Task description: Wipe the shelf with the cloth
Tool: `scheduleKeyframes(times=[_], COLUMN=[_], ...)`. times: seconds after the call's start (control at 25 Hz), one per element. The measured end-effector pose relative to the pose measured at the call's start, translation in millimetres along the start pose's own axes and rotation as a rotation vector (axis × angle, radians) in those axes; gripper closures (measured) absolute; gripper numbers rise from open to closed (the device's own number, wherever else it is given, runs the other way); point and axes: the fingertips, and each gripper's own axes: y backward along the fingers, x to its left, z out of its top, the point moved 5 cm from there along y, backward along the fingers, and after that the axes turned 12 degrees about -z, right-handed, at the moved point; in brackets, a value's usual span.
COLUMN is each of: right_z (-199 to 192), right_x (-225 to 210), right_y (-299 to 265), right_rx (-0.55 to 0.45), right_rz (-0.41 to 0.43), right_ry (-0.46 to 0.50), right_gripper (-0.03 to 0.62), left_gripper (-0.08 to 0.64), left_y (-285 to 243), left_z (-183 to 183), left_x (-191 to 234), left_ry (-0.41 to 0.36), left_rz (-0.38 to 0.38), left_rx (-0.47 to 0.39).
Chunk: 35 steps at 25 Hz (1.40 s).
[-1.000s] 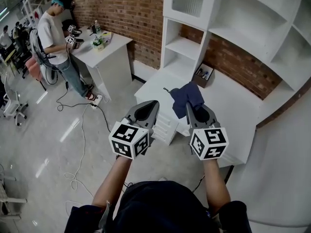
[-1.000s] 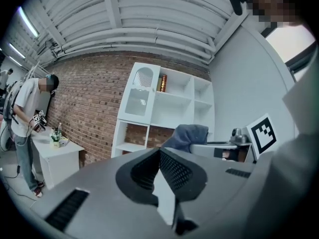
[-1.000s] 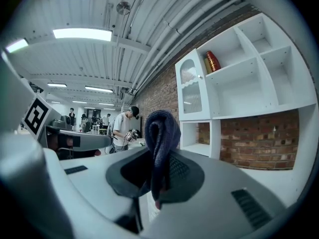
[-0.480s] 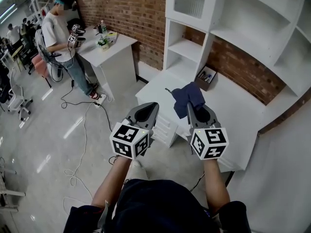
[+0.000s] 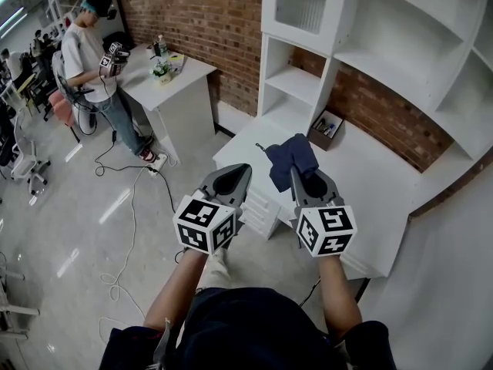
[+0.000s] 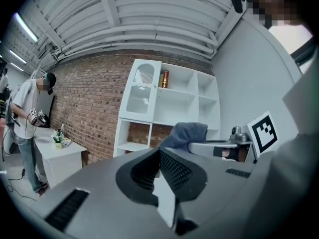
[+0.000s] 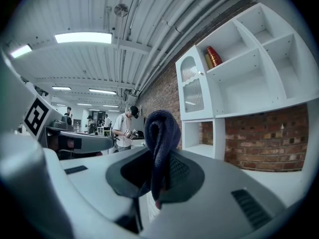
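Dark blue cloth [image 5: 293, 154]: bunched, with one end pinched in your right gripper and the rest standing up and flopping over the jaw tips; in the head view it shows against the left end of the desk, not touching the shelf
Right gripper [image 5: 302, 177]: you have it clenched on the cloth, which fills the gap between the pads
Left gripper [image 5: 233, 177]: jaws pressed together with nothing between them; you hold it beside the right one, on its left, with its tip showing near the desk's front-left corner
Shelf [image 5: 296, 75]: white unit rising from the desk's back edge against the brick wall [image 5: 208, 14], with open compartments and one ribbed glass door at the upper left
Can [image 6: 165, 78]: upright in an upper compartment, just right of the glass door
Desk [image 5: 370, 183]: white top, with drawers under its left end
Box [image 5: 325, 124]: small and open-topped, at the desk's back edge, just beside the shelf's lower column
Person [image 5: 86, 48]: stands well apart from you at a separate white table [image 5: 181, 72], holding grippers
Cable [image 5: 131, 206]: lies loose on the pale floor to your left
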Motion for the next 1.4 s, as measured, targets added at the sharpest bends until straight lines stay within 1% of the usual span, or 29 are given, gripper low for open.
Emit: scheduleKeyframes(times=[0.28,0.68,0.88,1.12,1.4], right_z=[-0.4,8.3,18.6,31.3,34.4], right_x=[1.3,8.5,13.5,26.6,44.6], right_y=[-37.0,-111.9,-148.6,-190.4,-235.5], right_rx=[0.007,0.018,0.019,0.023,0.026], right_rz=[-0.009,-0.029,-0.049,-0.077,-0.098], right_ry=[-0.003,0.01,0.013,0.01,0.004], right_gripper=[0.531,0.531,0.531,0.531,0.531], left_gripper=[0.545,0.545,0.545,0.545,0.544], left_y=[-13.6,-40.9,-56.5,-64.8,-69.0], left_z=[2.4,16.4,26.2,42.2,49.5], left_x=[32.7,107.3,143.0,190.6,240.1], left_ry=[0.004,0.01,0.019,0.025,0.025], left_rz=[-0.01,-0.027,-0.056,-0.082,-0.1], left_rx=[-0.001,-0.006,-0.001,0.006,0.012])
